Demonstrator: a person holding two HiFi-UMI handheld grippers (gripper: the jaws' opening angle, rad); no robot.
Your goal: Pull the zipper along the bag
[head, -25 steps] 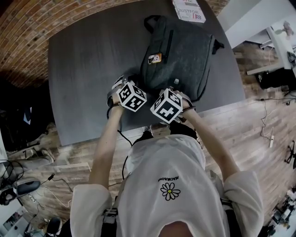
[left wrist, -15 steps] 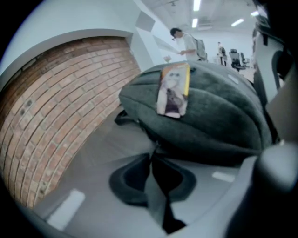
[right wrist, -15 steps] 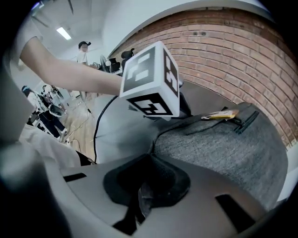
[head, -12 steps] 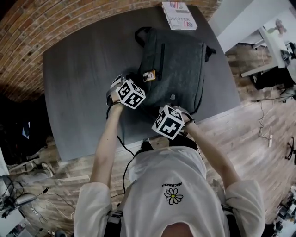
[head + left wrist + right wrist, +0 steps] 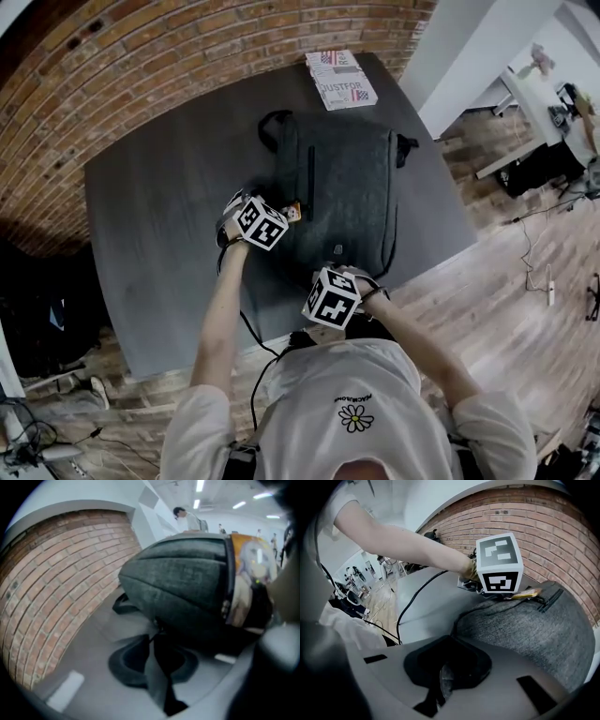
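While the right tool is clamped on a fold of grey cloth at the near edge of the bag, the left tool sits at the bag's left edge, just beside the orange tag. Its jaws have just been opening. A narrow gap shows between them, and a thin dark cord from the bag reaches their mouth with nothing pressed on it.

This looks like a release of the zipper pull, either to finish or to take a fresh hold. If track remains, the next move calls for closing on that cord again and drawing it along the bag's edge while the right tool keeps the cloth taut.

Soft, woven, dark grey and roughly rectangular with rounded corners, the bag lies flat on the smooth matte counter.
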